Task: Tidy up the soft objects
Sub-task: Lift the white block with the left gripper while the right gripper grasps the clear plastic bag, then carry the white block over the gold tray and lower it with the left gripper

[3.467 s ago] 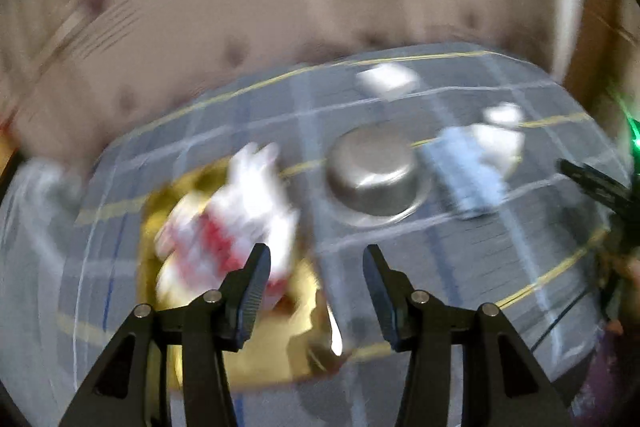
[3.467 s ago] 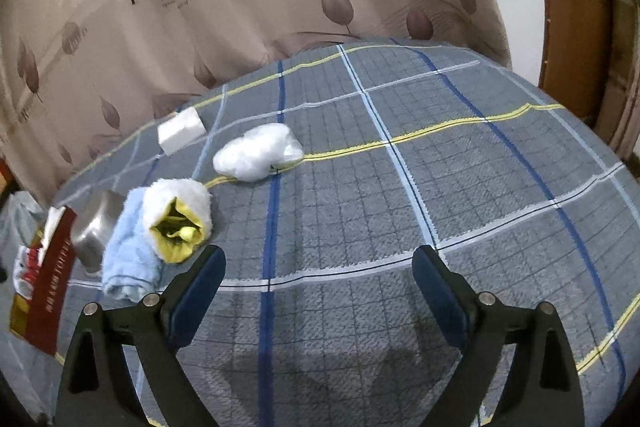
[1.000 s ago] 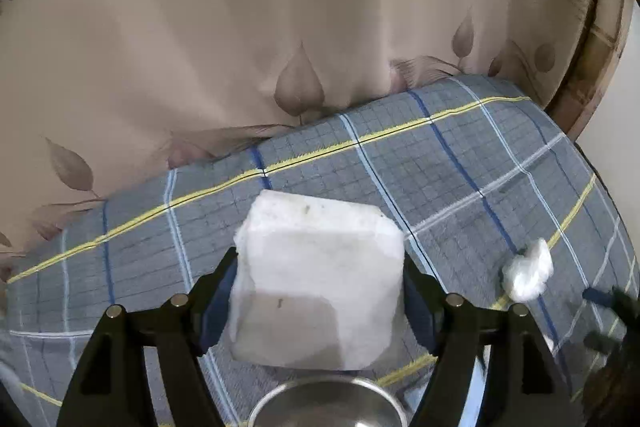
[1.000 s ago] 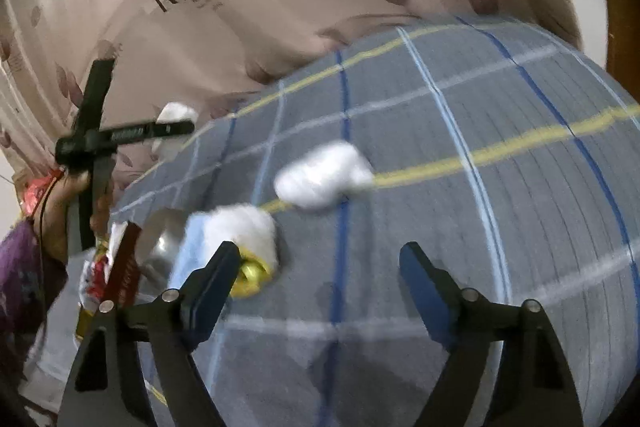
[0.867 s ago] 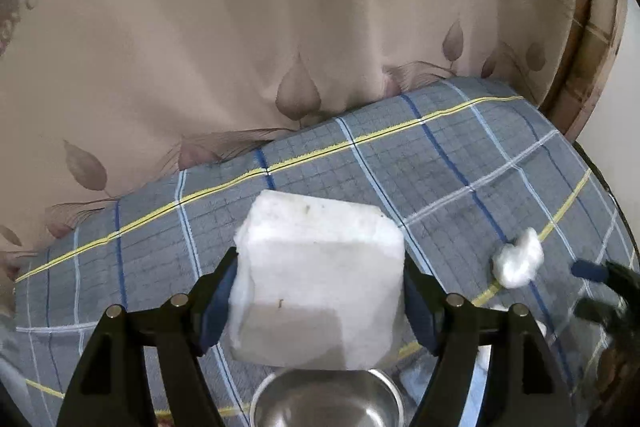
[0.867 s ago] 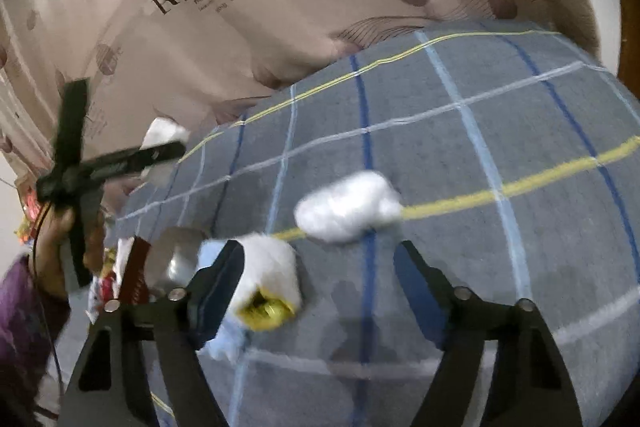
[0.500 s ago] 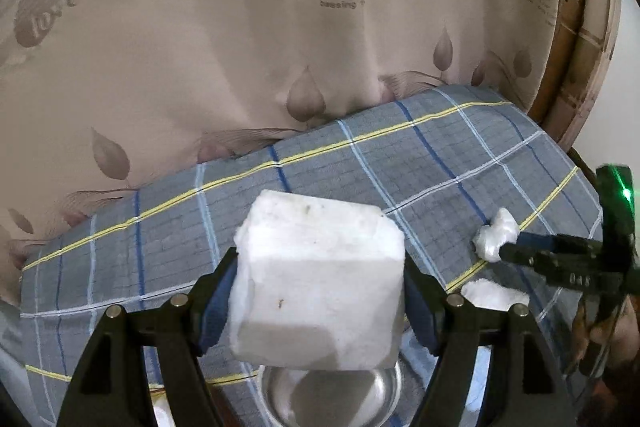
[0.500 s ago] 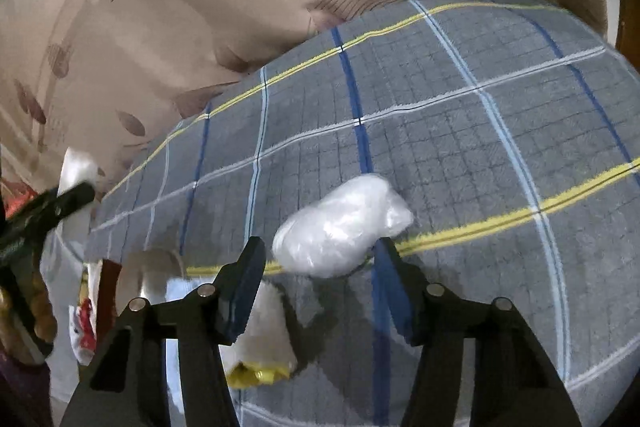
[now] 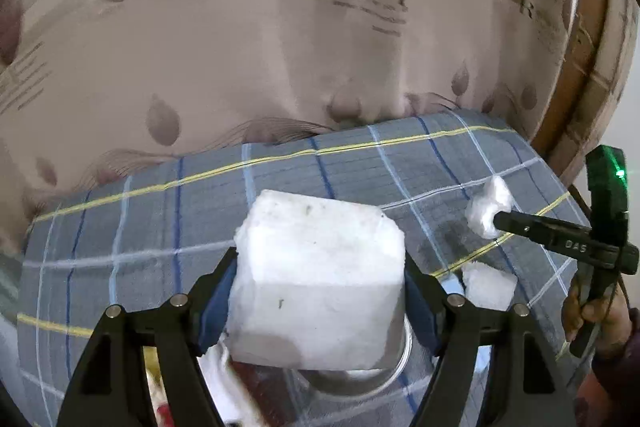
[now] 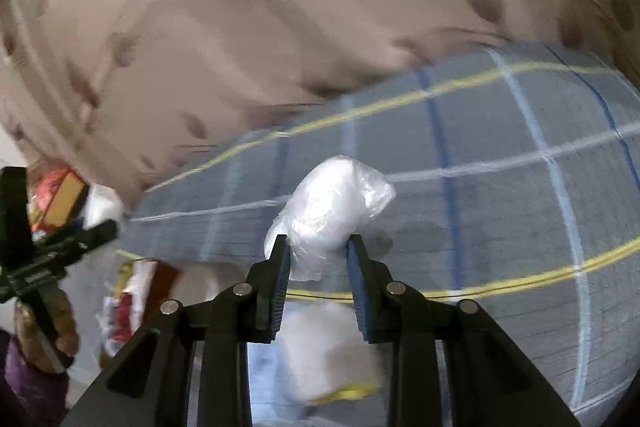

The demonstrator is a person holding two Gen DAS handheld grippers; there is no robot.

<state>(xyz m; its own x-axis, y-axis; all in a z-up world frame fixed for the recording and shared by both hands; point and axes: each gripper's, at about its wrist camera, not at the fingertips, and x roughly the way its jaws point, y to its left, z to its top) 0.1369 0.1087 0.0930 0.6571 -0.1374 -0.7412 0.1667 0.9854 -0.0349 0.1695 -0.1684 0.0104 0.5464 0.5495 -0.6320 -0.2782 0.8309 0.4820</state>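
We have both soft things off the cloth at once. The white foam block (image 9: 320, 279) sits pinched between the spread jaws of our left gripper (image 9: 318, 301), filling the whole gap and carried above the steel bowl (image 9: 360, 375), whose rim shows just under it at six o'clock. The crumpled plastic bag (image 10: 328, 207) is in our right gripper (image 10: 318, 267), whose jaws are closing on its lower end, the pads already biting into the film while the rest of the bag bulges out toward twelve o'clock.

We judge this the pick-up-and-carry step of the sorting, with both loads yet to be put down. The next move calls for a place to gather them, and for a steady grip: the bag is slippery and only its tail is caught, so it could slide free in transit; the block, squeezed across its full width, looks secure.

Around them lies the grey plaid cloth (image 9: 360, 187) over the bench, with a leaf-printed curtain (image 9: 240, 67) behind. A fluffy white towel (image 10: 332, 347) with yellow trim lies blurred below the right jaws at six o'clock, and a red-and-yellow packet (image 10: 132, 303) at eight o'clock. From the left camera the other gripper shows at three o'clock, so the two hands work close and could crowd each other over the bowl.
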